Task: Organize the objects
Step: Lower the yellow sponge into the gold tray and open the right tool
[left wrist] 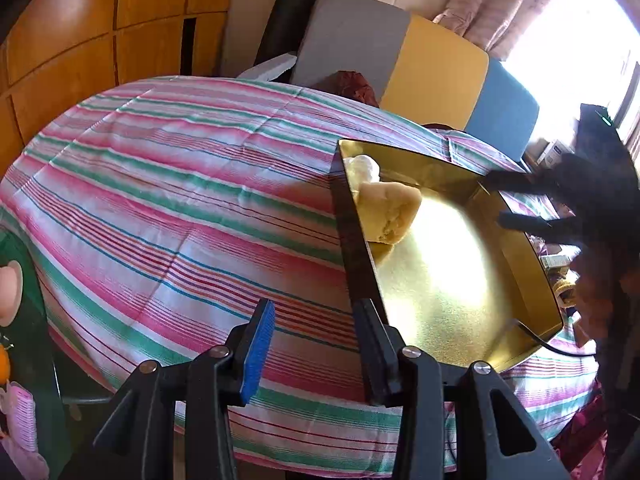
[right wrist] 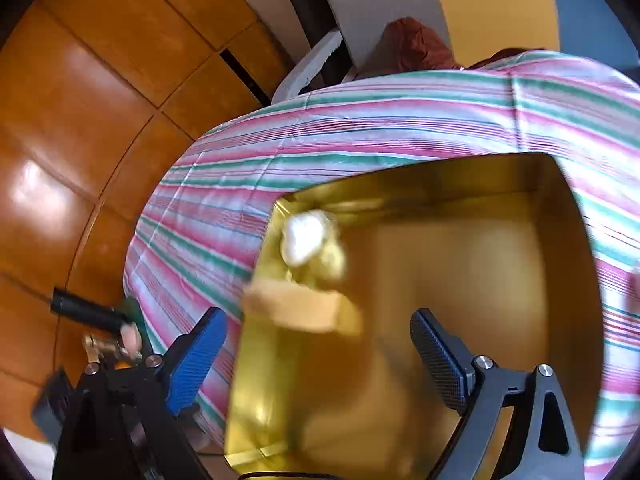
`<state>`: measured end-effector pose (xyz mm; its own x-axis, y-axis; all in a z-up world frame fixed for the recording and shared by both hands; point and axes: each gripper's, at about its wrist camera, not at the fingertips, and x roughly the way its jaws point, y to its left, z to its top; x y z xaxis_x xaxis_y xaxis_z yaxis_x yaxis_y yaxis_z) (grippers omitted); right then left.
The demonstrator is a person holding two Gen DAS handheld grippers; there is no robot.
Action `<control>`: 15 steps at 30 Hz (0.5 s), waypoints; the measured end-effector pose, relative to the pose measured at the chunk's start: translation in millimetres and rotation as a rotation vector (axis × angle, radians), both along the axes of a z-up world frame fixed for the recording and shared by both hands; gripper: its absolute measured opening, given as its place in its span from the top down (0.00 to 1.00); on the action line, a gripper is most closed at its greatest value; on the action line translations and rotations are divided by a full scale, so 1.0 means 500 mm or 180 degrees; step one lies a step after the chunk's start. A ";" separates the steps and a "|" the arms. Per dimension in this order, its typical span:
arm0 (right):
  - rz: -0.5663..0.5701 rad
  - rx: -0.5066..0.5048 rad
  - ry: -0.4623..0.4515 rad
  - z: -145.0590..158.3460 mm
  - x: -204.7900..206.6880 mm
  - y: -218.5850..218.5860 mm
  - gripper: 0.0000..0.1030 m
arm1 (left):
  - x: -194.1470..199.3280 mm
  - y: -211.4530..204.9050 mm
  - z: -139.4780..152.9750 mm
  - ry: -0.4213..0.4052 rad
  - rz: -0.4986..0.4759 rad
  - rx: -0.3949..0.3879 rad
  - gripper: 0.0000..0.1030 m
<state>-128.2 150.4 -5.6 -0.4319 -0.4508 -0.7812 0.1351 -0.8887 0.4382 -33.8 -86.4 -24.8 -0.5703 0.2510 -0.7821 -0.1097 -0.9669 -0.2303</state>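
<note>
Gold tray (left wrist: 460, 292) sits on the striped cloth (left wrist: 160, 184), collecting items: a beige lump (left wrist: 390, 212), possibly bread, and a white wad (right wrist: 304, 236) in its far corner. My right claw (right wrist: 320, 360) spreads wide above, empty; my left claw (left wrist: 316, 348) half-apart, empty, beside the tray.

No text, label, brand, number or sign can be read in either view. The only likely carriers — some small boxes (left wrist: 554, 155) at the far right edge of the left wrist view, beside the bright window — are too small and washed out for any print on them to be made out.
</note>
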 end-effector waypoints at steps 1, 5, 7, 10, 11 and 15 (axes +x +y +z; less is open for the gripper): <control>0.0023 0.0044 0.0031 0.003 0.018 0.012 0.08 | 0.002 0.004 0.002 0.0010 -0.0009 -0.0015 0.58; 0.0078 0.0226 0.0120 0.010 0.094 0.069 0.07 | 0.011 0.028 0.015 0.0077 -0.0060 -0.0090 0.58; 0.0089 0.0291 0.0151 0.011 0.128 0.099 0.07 | 0.017 0.043 0.024 0.0128 -0.0082 -0.0139 0.58; 0.0028 0.0346 0.0156 0.010 0.171 0.153 0.07 | 0.026 0.064 0.036 0.0202 -0.0130 -0.0201 0.58; -0.0020 0.0360 0.0159 0.010 0.183 0.174 0.07 | 0.029 0.072 0.039 0.0217 -0.0147 -0.0208 0.58; -0.0260 0.0458 0.0205 0.014 0.222 0.256 0.06 | 0.035 0.105 0.046 0.0245 -0.0241 -0.0236 0.57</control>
<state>-17.0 278.4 1.2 -0.5137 -0.2977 -0.8047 0.0834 -0.9508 0.2985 -16.1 -33.7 -1.6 -0.6110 0.2387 -0.7548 -0.1975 -0.9693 -0.1467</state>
